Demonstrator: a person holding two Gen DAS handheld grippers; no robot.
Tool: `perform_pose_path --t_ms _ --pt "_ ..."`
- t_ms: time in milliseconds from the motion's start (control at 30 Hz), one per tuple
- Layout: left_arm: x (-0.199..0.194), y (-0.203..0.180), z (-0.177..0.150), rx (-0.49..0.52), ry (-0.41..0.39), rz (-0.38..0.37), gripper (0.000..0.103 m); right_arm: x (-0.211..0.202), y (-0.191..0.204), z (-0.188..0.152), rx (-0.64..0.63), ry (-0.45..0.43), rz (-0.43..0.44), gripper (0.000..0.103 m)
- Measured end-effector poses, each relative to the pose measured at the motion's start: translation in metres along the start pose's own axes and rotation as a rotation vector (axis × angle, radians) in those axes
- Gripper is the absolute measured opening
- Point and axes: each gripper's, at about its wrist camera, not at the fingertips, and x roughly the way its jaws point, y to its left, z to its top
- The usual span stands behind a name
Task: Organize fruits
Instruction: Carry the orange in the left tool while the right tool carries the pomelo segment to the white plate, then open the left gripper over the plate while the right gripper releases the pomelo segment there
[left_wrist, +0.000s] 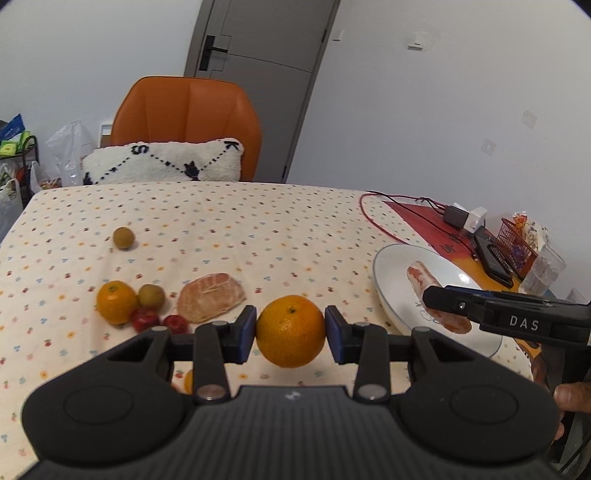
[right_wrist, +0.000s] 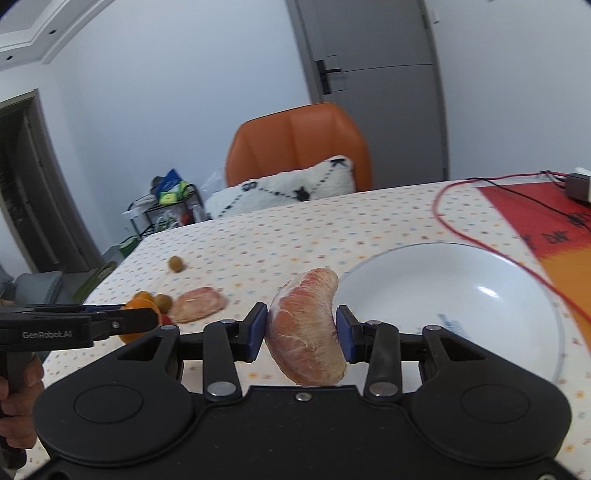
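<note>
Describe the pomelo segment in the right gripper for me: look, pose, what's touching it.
The pomelo segment is a peeled, curved wedge of pink-orange flesh under a thin whitish membrane with stringy pith. It stands roughly upright, its upper end leaning right, clamped between the blue pads of the right gripper, which press its two sides. It hangs clear of the tablecloth, just left of the white plate. From the left wrist view it appears over the plate's near half.
</note>
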Motion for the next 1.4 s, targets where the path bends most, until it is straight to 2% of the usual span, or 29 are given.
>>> perform_pose_path --t_ms 233,533,633,733,900,967,1167,1267,1400 --pt "0.016 -0.023 0.004 0.04 0.017 -0.036 0.038 -0.005 -0.029 -0.009 0.035 0.005 -0.08 0.039" --pt "0.041 -0.053 0.007 0.083 0.05 -0.072 0.038 -0.004 -0.053 -0.013 0.067 0.014 -0.131 0.041" --pt "0.051 -0.064 0.009 0.102 0.061 -0.083 0.038 -0.008 -0.061 -0.013 0.076 -0.007 -0.148 0.045" --pt "0.06 -0.077 0.011 0.117 0.07 -0.097 0.038 -0.016 -0.068 -0.013 0.092 -0.03 -0.141 0.061" --pt "0.074 -0.095 0.012 0.134 0.082 -0.122 0.038 -0.031 -0.077 -0.015 0.124 -0.051 -0.128 0.068" --pt "0.08 -0.099 0.012 0.131 0.086 -0.131 0.038 -0.035 -0.081 -0.017 0.15 -0.059 -0.111 0.078" --pt "0.103 -0.108 0.01 0.13 0.118 -0.142 0.039 -0.043 -0.083 -0.017 0.169 -0.067 -0.113 0.081" --pt "0.11 -0.11 0.007 0.129 0.136 -0.148 0.039 -0.054 -0.083 -0.019 0.192 -0.087 -0.121 0.091" --pt "0.114 -0.112 0.006 0.124 0.148 -0.144 0.039 -0.068 -0.082 -0.021 0.194 -0.101 -0.157 0.094"
